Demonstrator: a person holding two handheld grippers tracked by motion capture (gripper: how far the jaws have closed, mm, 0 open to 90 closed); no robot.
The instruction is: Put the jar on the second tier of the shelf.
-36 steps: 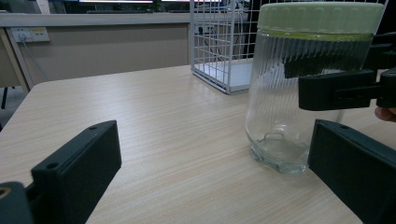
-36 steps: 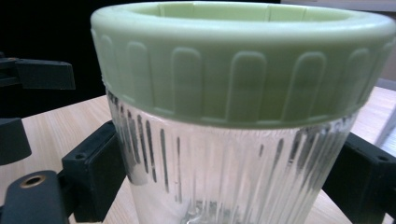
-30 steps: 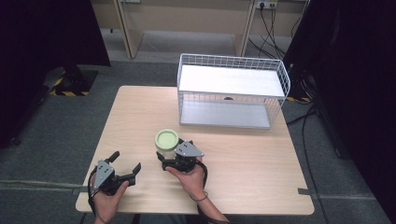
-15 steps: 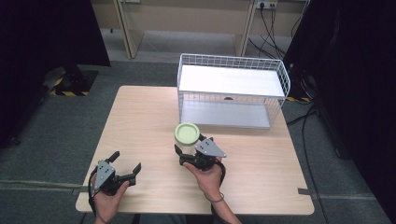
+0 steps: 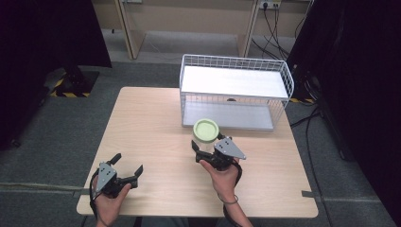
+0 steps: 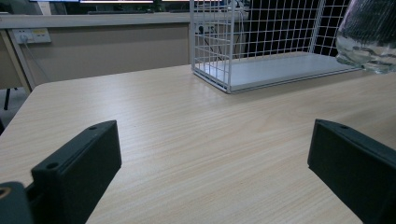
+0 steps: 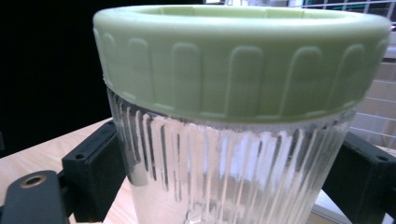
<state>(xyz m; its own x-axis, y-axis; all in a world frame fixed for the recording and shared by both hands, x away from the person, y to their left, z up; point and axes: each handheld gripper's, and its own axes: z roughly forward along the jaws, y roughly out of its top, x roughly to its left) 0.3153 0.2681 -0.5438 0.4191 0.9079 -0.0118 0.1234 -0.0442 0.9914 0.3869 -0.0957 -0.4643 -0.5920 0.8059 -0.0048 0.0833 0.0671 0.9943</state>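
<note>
A person at a light wooden desk (image 5: pixel 156 123) holds a tool in each hand. The right tool (image 5: pixel 206 150), seen from above near the desk's middle, has its two black jaws closed against the ribbed sides of a clear jar (image 5: pixel 205 135) with a pale green screw lid (image 5: pixel 206 129); the jar stands upright in the grip, just in front of the open side of a white wire basket (image 5: pixel 235 64) that sits at the desk's far edge. In the right gripper view the jar (image 7: pixel 233 168) is pressed on both sides by the jaws below its lid (image 7: pixel 238 60), with the basket's mesh (image 7: pixel 373 9) behind at right; whether the jar's base touches the desk cannot be told. The left tool (image 5: pixel 126 166) rests low near the desk's near left corner, well apart from the jar, its jaws spread wide and holding nothing. The left gripper view looks across bare wood between those parted jaws toward the basket (image 6: pixel 261 28), with the jar's glass bottom (image 6: pixel 369 42) at the upper right. Grey carpet and cables surround the desk.
</note>
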